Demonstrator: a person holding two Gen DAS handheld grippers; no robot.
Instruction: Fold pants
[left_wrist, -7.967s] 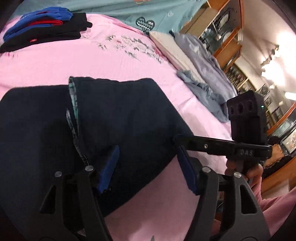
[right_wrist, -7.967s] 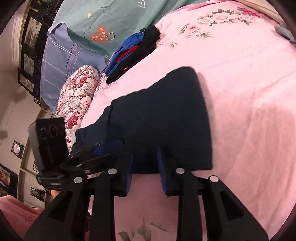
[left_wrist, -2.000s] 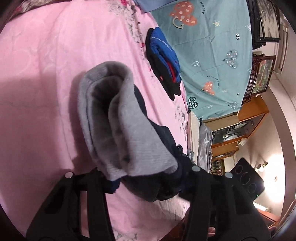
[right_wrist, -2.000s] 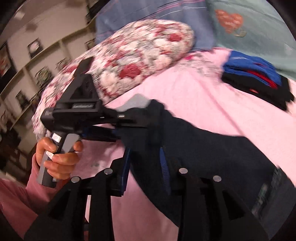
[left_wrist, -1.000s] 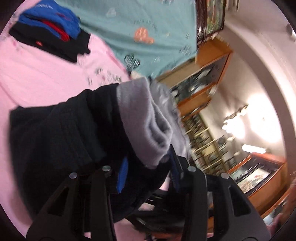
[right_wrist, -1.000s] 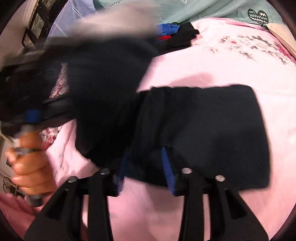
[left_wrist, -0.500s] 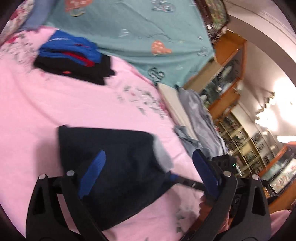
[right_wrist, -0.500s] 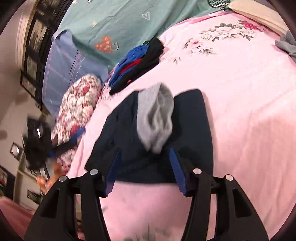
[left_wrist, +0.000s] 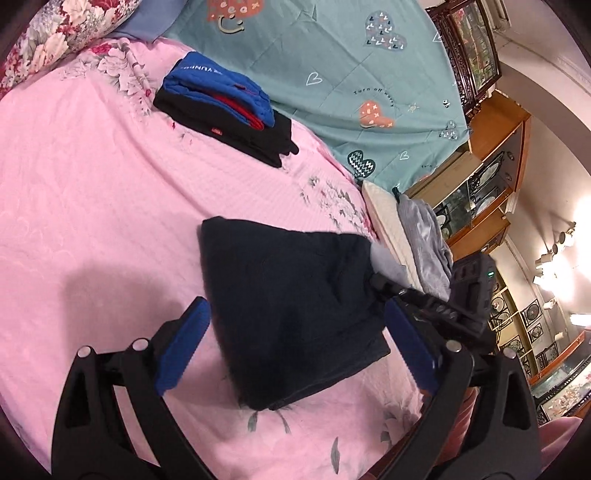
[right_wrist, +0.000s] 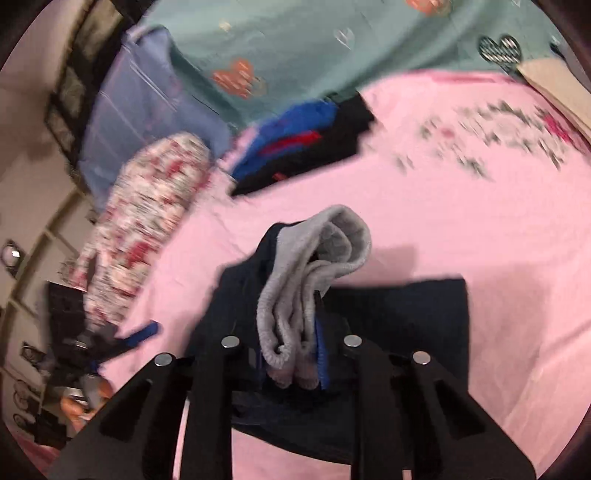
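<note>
Left wrist view, left to right: the left gripper (left_wrist: 295, 336) hovers over the pink bedsheet (left_wrist: 92, 206) with its blue pads spread wide, holding nothing. Between and beyond the pads lie the dark navy pants (left_wrist: 291, 306), folded into a compact block on the sheet, near the bed's front edge. Farther back a folded stack of blue, red and black clothes (left_wrist: 225, 110) rests well apart from the pants, against a teal quilt (left_wrist: 332, 74) printed with hearts. To the right, a cream pillow (left_wrist: 384, 218) and a grey garment (left_wrist: 424, 236) lie at the bed's side. The right gripper (left_wrist: 373, 280) reaches in from the right and meets the pants' far right corner.

Right wrist view, blurred, left to right: a floral pillow (right_wrist: 147, 221) lies at the left. At centre the right gripper (right_wrist: 291, 354) is clamped on the pants' grey ribbed cuffs (right_wrist: 310, 273), lifted above the folded navy body (right_wrist: 399, 325). The clothes stack (right_wrist: 306, 144) lies behind.
</note>
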